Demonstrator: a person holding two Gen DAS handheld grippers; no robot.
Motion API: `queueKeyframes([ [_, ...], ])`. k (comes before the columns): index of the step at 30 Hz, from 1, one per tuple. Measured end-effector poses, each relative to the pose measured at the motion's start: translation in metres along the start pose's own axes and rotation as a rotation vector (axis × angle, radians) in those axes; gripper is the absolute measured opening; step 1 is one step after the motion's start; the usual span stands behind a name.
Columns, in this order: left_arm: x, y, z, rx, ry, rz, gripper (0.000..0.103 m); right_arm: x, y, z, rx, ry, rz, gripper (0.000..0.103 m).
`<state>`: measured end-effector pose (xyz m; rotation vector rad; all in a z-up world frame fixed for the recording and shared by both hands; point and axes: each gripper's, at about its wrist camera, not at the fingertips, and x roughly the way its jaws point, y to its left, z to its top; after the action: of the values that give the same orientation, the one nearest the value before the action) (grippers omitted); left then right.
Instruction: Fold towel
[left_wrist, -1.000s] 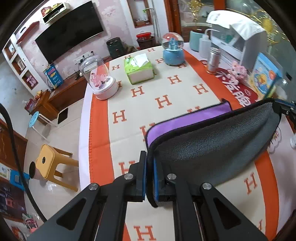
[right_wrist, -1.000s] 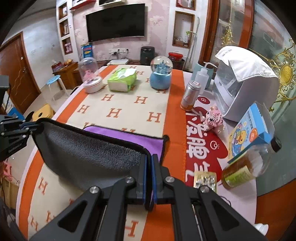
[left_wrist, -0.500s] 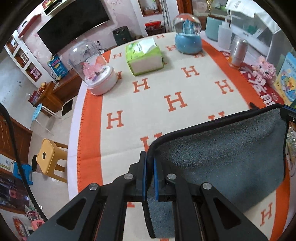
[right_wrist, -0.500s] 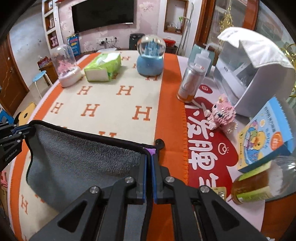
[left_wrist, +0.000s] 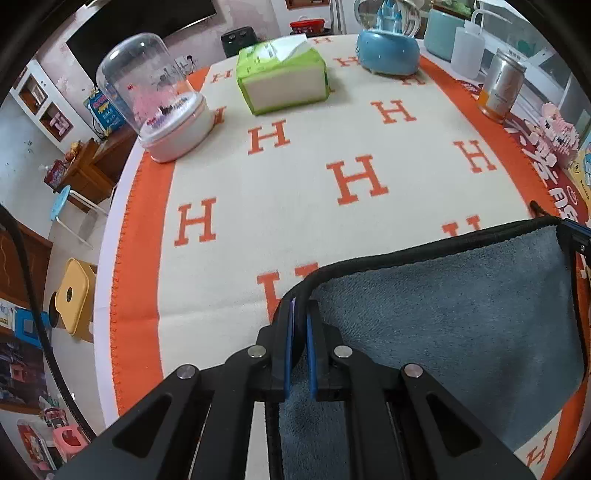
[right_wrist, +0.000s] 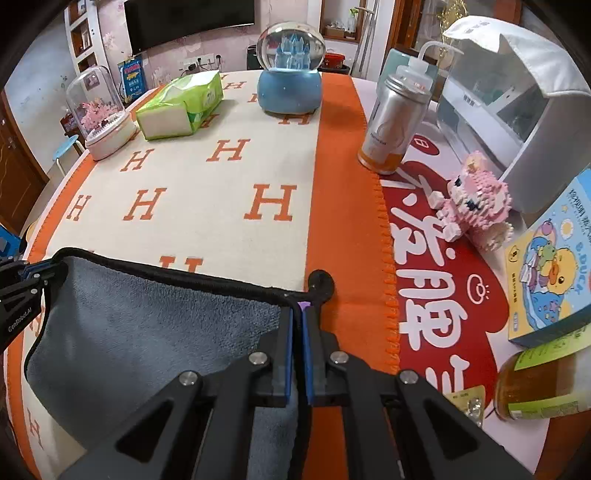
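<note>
The towel (left_wrist: 450, 306) is grey on the side facing me, purple on the other, with a black hem. It lies folded over on the orange and cream H-patterned cloth (left_wrist: 314, 192). My left gripper (left_wrist: 299, 314) is shut on its left corner. My right gripper (right_wrist: 300, 314) is shut on its right corner, where a sliver of purple shows. The grey towel (right_wrist: 147, 332) stretches between the two grippers. Each gripper shows at the edge of the other's view: the right gripper (left_wrist: 574, 236) and the left gripper (right_wrist: 26, 280).
Beyond the towel stand a glass dome ornament (left_wrist: 159, 107), a green tissue pack (left_wrist: 284, 77), a blue snow globe (right_wrist: 290, 70) and a metal can (right_wrist: 395, 125). To the right are a pink block figure (right_wrist: 476, 203), a book (right_wrist: 550, 258), a bottle (right_wrist: 535, 380) and a white appliance (right_wrist: 517, 99).
Both grippers have carried the towel's near edge forward and down over the far half. The purple face, visible one second ago, is now covered by the grey side.
</note>
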<state>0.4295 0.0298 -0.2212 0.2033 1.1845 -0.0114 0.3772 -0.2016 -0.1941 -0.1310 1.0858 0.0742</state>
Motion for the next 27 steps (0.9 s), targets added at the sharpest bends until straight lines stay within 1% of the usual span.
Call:
queueKeyframes([
  [5,0.01,0.002,-0.002,-0.011,0.019,-0.011,0.005,0.011,0.001,-0.001,-0.003,0.018,0.002,0.005],
  [10,0.013,0.005,-0.001,-0.02,0.018,-0.027,0.006,0.017,0.001,-0.003,-0.005,0.022,-0.003,0.005],
  [15,0.013,0.006,-0.002,-0.024,0.01,-0.039,0.006,0.019,0.001,-0.004,-0.001,0.025,-0.005,0.008],
  [17,0.013,0.007,-0.003,-0.023,0.011,-0.037,0.009,0.018,0.0,-0.004,0.003,0.027,-0.005,0.01],
  [18,0.013,0.007,-0.003,-0.021,0.01,-0.028,0.013,0.018,0.0,-0.004,0.004,0.028,-0.005,0.01],
  [20,0.013,0.008,-0.002,-0.023,0.008,-0.007,0.028,0.016,0.0,-0.004,0.005,0.029,-0.011,0.014],
  [21,0.012,0.009,-0.002,-0.027,0.01,-0.005,0.03,0.015,0.0,-0.003,0.007,0.028,-0.013,0.015],
  [22,0.012,0.011,-0.002,-0.033,0.014,-0.013,0.035,0.013,-0.001,-0.003,0.011,0.026,-0.019,0.018],
  [24,0.011,0.016,-0.001,-0.054,0.024,-0.037,0.052,0.007,-0.003,-0.002,0.019,0.019,-0.022,0.023],
  [25,0.01,0.017,-0.001,-0.065,0.027,-0.052,0.067,0.003,-0.004,-0.002,0.024,0.012,-0.021,0.026],
  [26,0.008,0.019,-0.001,-0.075,0.027,-0.066,0.077,0.001,-0.005,-0.002,0.025,0.009,-0.023,0.03],
  [27,0.005,0.02,-0.001,-0.084,0.026,-0.073,0.079,-0.003,-0.005,-0.001,0.027,0.005,-0.028,0.032],
])
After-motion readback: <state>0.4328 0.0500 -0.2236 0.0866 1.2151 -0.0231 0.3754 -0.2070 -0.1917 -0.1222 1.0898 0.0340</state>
